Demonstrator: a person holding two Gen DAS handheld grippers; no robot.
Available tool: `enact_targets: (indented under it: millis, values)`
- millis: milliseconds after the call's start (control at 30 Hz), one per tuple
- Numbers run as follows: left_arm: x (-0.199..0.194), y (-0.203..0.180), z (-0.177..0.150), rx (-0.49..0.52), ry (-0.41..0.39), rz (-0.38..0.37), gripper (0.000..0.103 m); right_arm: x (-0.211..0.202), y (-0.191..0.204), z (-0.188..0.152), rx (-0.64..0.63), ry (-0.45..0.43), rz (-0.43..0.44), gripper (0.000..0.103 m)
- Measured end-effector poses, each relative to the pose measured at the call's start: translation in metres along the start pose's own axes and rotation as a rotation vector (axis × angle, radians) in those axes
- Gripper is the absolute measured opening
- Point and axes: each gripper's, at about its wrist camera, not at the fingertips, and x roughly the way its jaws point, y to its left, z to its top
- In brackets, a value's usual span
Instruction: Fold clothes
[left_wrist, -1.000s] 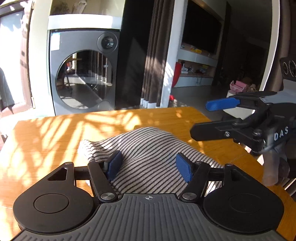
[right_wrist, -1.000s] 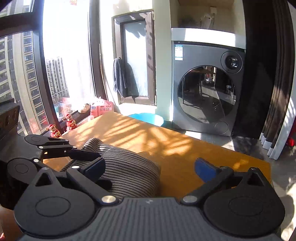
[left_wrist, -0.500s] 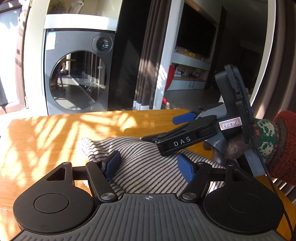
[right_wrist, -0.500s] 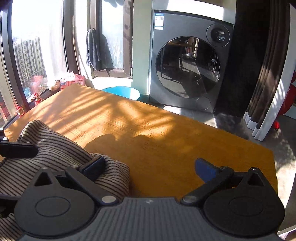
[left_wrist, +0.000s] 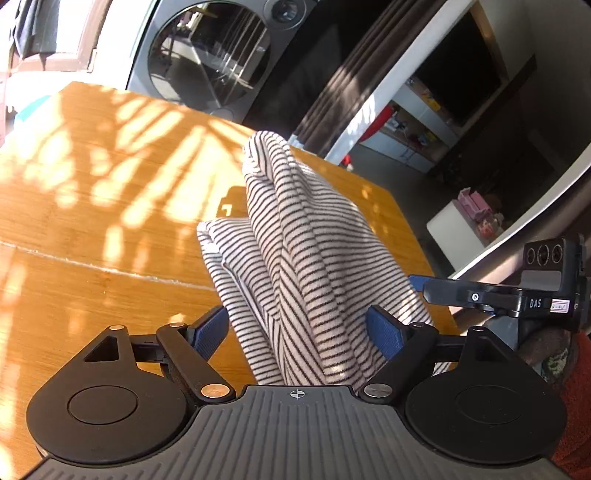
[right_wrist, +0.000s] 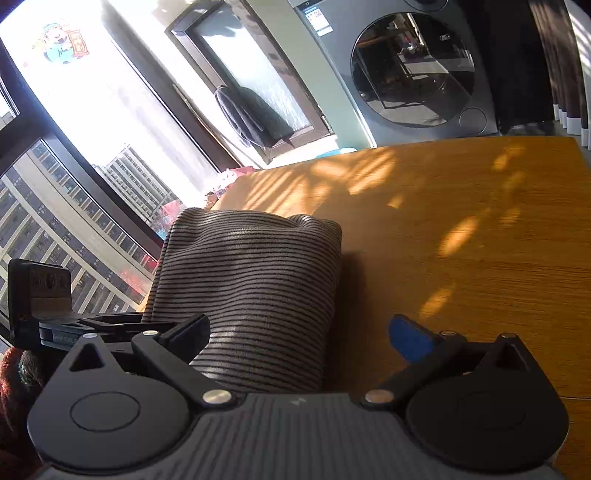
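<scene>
A: Saw the striped garment (left_wrist: 295, 236) heaped in loose folds on the wooden table (left_wrist: 92, 206), near one edge. Noticed any grip on it?

B: None. Found the left gripper (left_wrist: 295, 332) released, jaws spread wide, with the cloth bunched between the pads (left_wrist: 384, 334) but not pinched. Found the right gripper (right_wrist: 301, 332) released too, jaws wide, with the cloth just beside its left finger only.

A: Judged the step as what, then?

B: As taking hold for a next fold, probably. Thought it best to pick one clean edge, not the whole bundle. Would have closed on one or two layers only, near a corner, each gripper on its own corner. Would have lifted low and slowly, then laid the edge flat across, without dragging the pile off the table.

A: Feared anything?

B: Only a thick, slipping bite, and uneven layers afterwards.
</scene>
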Motion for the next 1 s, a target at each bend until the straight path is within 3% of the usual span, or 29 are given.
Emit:
enact_targets:
  millis: [300,333,367,500,800,900,1000]
  values:
    - [0.014,0.012,-0.010,-0.062,0.010,-0.084,0.081,0.034,0.004,-0.006,-0.043,0.041,0.100,0.103]
    - [0.015,0.015,-0.010,-0.071,0.006,-0.095,0.078,0.038,0.008,-0.005,-0.061,0.047,0.109,0.101]
    - [0.015,0.019,-0.010,-0.078,0.001,-0.107,0.073,0.040,0.013,-0.003,-0.072,0.047,0.113,0.093]
    - [0.014,0.036,-0.004,-0.114,-0.027,-0.152,0.068,0.047,0.029,0.009,-0.091,0.020,0.121,0.087]
    - [0.000,0.082,0.051,-0.118,-0.161,-0.044,0.068,0.109,0.058,0.065,-0.161,-0.039,0.185,0.085]
    - [0.004,0.100,0.065,-0.125,-0.181,-0.021,0.068,0.133,0.059,0.079,-0.215,-0.068,0.151,0.085]
    - [-0.017,0.097,0.071,-0.084,-0.258,0.034,0.063,0.149,0.060,0.083,-0.294,-0.075,0.039,0.085]
